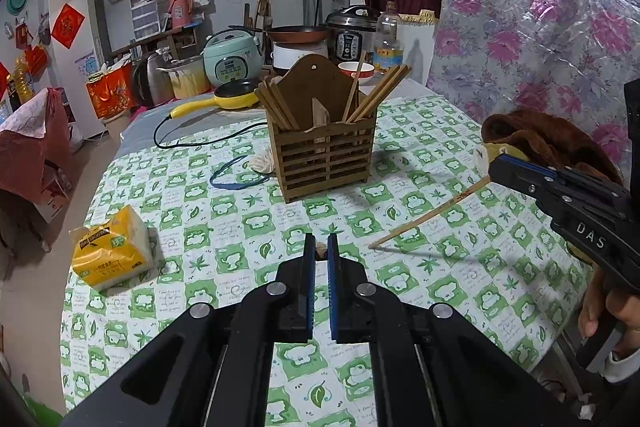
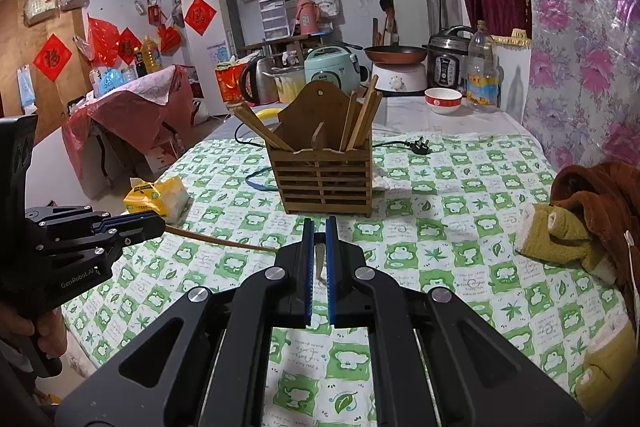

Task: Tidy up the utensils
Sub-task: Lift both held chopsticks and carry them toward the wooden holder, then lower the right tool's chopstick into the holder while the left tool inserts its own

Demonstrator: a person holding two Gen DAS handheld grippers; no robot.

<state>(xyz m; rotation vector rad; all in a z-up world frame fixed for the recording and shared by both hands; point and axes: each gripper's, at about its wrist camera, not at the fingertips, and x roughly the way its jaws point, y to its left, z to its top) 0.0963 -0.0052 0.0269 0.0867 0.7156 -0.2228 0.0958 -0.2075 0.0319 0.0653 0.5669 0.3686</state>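
A slatted wooden utensil holder (image 1: 326,155) (image 2: 324,179) stands mid-table with several chopsticks leaning in both compartments. My left gripper (image 1: 321,247) (image 2: 160,225) is shut on a chopstick (image 2: 224,241); in the left wrist view only its end (image 1: 320,250) shows between the pads. My right gripper (image 2: 319,227) (image 1: 494,167) is shut on a second chopstick (image 1: 424,217), which slants down toward the cloth; in its own view the stick (image 2: 320,259) hangs between the blue pads. Both grippers hover above the green checked tablecloth (image 1: 400,279), short of the holder.
A yellow tissue pack (image 1: 112,247) (image 2: 158,201) lies at the left edge. A brown garment (image 1: 548,143) (image 2: 592,211) is heaped at the right. A blue band (image 1: 236,175) and a black cord with plug (image 2: 420,146) lie beside the holder. Cookers, a bowl (image 2: 443,100) and a bottle crowd the far end.
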